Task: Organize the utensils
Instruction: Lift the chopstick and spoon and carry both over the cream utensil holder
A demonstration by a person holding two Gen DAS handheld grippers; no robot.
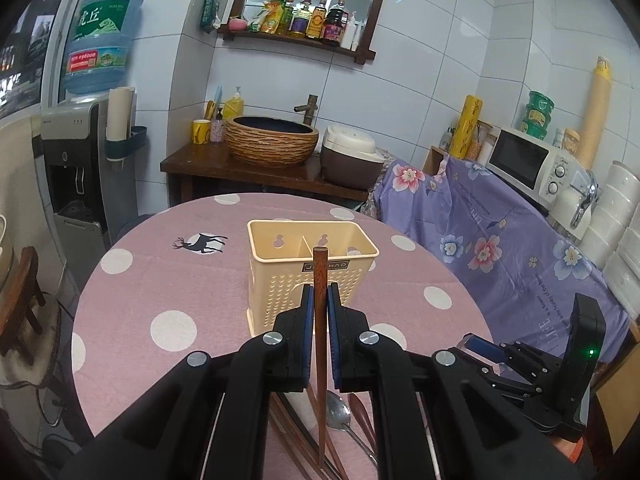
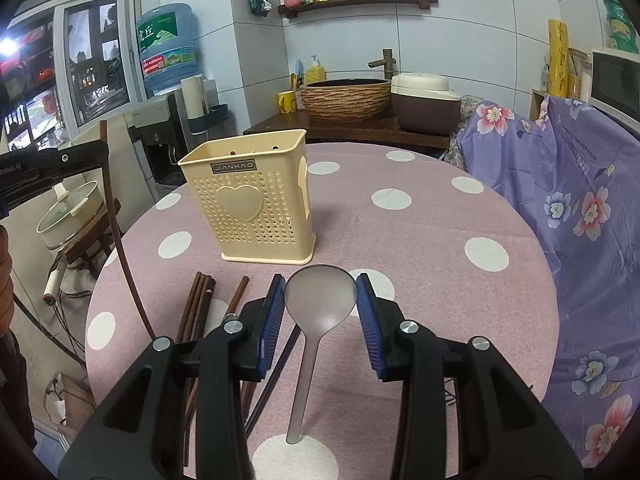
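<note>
— So, how many utensils are showing, and where?

— One wooden chopstick (image 1: 319,320) is standing upright, clamped between the pads of the left gripper (image 1: 319,300), its top end lining up with the near rim of the cream utensil holder (image 1: 312,264). One translucent grey plastic spoon (image 2: 318,312) is lying flat on the pink polka-dot tablecloth (image 2: 420,248), bowl pointing far, handle running near. A bundle of chopsticks (image 2: 198,312) is lying to its left, about five, though they are overlapping too much for a sure count. Under the left gripper one metal spoon (image 1: 340,412) is also lying among brown sticks.

— And the holder?

— One holder, with two compartments split by a divider, is standing upright in the middle of the round table.

— How are the grippers sitting?

— The left one is hovering above the table just near of the holder, fingers pointing far. The right gripper (image 2: 320,300) is lying low over the cloth, its jaws spread apart on either side of the spoon's bowl; whether the pads are touching it, I cannot tell.
</note>
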